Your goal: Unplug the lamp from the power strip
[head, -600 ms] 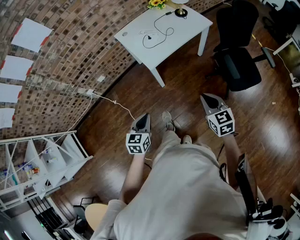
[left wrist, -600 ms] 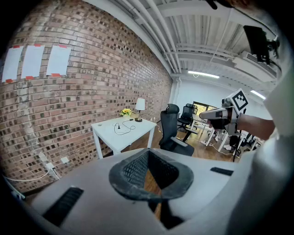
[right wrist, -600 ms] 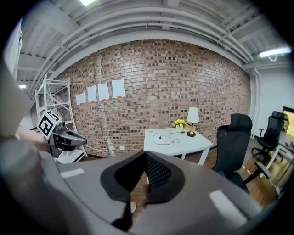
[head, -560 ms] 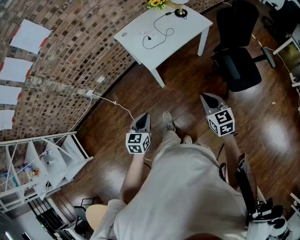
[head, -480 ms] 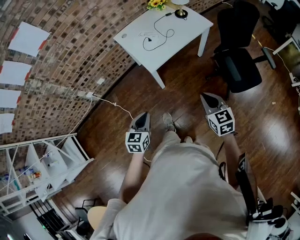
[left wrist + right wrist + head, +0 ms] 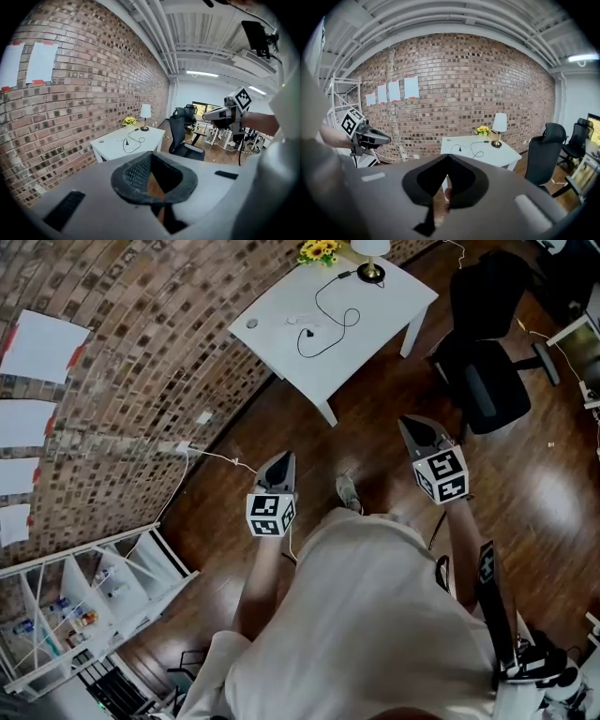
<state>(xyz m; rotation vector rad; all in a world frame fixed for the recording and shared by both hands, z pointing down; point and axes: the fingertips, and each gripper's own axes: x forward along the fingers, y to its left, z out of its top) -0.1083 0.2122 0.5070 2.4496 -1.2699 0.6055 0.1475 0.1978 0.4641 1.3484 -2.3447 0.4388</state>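
Head view: held left gripper [image 6: 282,462] and right gripper [image 6: 410,425] above the wooden floor, well apart from the lamp [image 6: 371,249] at the far corner of the white table [image 6: 281,306]. Left gripper view: showed jaws closed together, nothing between. Right gripper view: likewise pinched together, empty, lamp upright beside yellow flowers [image 6: 482,130].
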